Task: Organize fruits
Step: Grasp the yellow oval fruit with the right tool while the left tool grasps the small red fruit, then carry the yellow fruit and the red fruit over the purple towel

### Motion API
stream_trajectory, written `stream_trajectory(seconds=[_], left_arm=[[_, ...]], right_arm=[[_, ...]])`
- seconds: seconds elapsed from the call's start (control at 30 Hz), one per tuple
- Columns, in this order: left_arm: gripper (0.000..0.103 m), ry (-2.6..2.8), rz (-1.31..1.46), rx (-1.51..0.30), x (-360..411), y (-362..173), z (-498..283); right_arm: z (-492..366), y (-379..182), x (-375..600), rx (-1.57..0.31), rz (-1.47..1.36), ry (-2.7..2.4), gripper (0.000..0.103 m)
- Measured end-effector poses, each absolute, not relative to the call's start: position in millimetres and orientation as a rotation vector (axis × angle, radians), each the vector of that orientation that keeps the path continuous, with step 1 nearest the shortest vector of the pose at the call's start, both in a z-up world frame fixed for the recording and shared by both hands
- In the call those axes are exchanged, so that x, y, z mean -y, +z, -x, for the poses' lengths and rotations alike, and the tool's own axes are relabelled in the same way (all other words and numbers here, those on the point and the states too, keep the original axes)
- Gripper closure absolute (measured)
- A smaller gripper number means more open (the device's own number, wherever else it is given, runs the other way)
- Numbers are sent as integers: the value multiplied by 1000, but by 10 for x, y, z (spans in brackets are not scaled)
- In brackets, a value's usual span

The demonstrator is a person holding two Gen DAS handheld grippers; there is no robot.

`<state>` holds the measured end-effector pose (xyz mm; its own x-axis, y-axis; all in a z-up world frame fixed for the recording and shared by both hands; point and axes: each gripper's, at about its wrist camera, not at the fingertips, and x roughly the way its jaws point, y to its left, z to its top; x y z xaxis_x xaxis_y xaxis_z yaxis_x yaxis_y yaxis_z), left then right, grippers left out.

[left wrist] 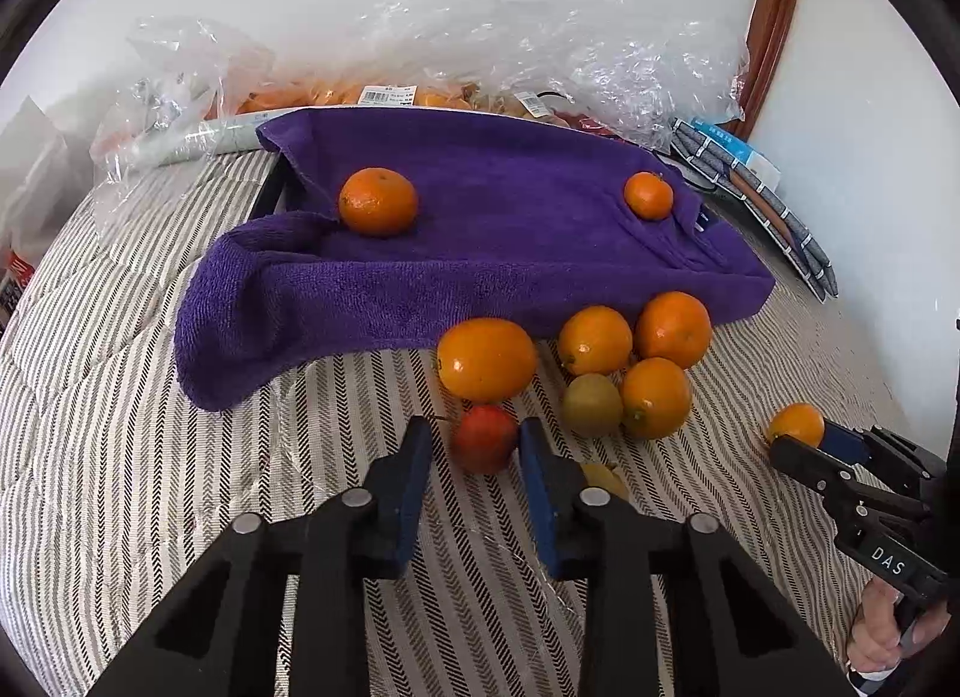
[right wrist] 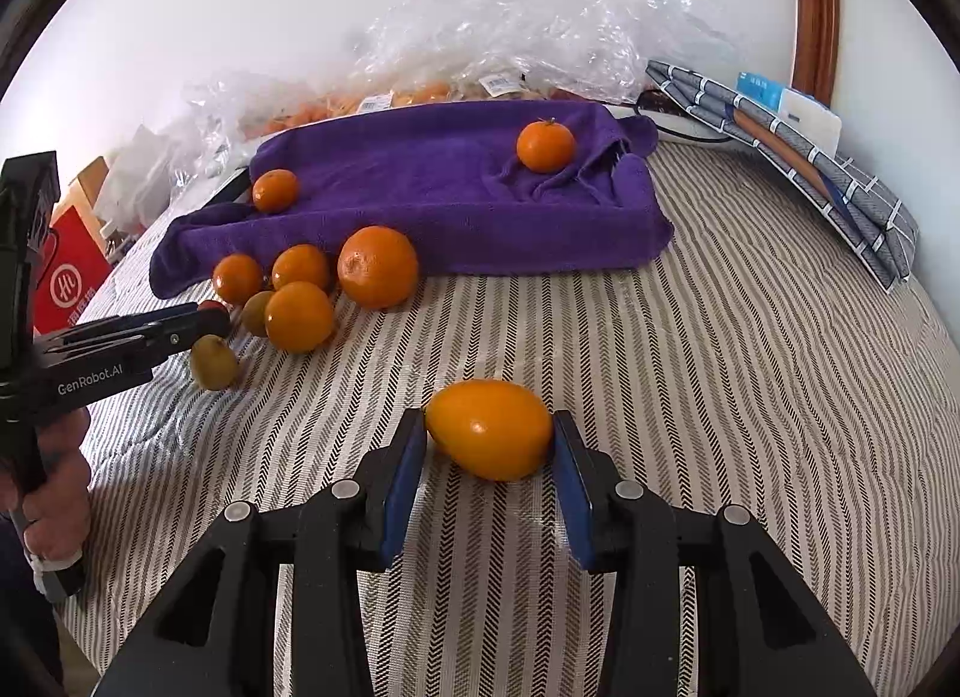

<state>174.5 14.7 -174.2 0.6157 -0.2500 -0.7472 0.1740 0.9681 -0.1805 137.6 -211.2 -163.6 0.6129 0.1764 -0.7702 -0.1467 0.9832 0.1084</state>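
1. A striped herringbone bedcover [right wrist: 690, 373] fills both views, with a white wall behind it and a wooden frame in the upper right corner.
2. Lowest in the right wrist view, the right gripper [right wrist: 489, 436] brackets an egg-shaped orange fruit [right wrist: 489, 430]. Its blue pads sit at the fruit's two ends, touching or very nearly so, and I cannot tell whether it is truly clamped or lifted. The fruit's long axis runs left to right across the frame, straight from pad to pad.
3. Low centre in the left wrist view, the left gripper [left wrist: 474, 445] stands moderately open around a small red fruit [left wrist: 485, 438], with a sliver of gap on either side. The fruit lies directly ahead, between the tips, so closing looks like the only step needed.
4. Just beyond, mid-frame, a cluster of oranges [left wrist: 624, 361] with one greenish fruit [left wrist: 591, 403] rests against the towel's front edge. A yellowish fruit [right wrist: 213, 362] lies beside the left gripper.
5. Further up, a purple towel [left wrist: 480, 229] carries two mandarins [left wrist: 378, 201] well apart.
6. At the top, crumpled plastic bags [left wrist: 540, 55] hold more fruit.
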Motion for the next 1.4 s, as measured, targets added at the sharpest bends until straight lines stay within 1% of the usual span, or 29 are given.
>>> stream_trajectory(seconds=[0.53,1.23,1.4], left_arm=[[80,-234,181,-806,-295,-1699,-1663],[80,-191,238,-705,-446,-1568,-1518],[80,-166,223,-705,-429,-1571,-1536]], right_arm=[[-1293,-1568,2220,-827,-95,173,61],[-1288,-1539,2259,-817,-115,161,61],[-1367,-1488,2286,-826,-148,161,61]])
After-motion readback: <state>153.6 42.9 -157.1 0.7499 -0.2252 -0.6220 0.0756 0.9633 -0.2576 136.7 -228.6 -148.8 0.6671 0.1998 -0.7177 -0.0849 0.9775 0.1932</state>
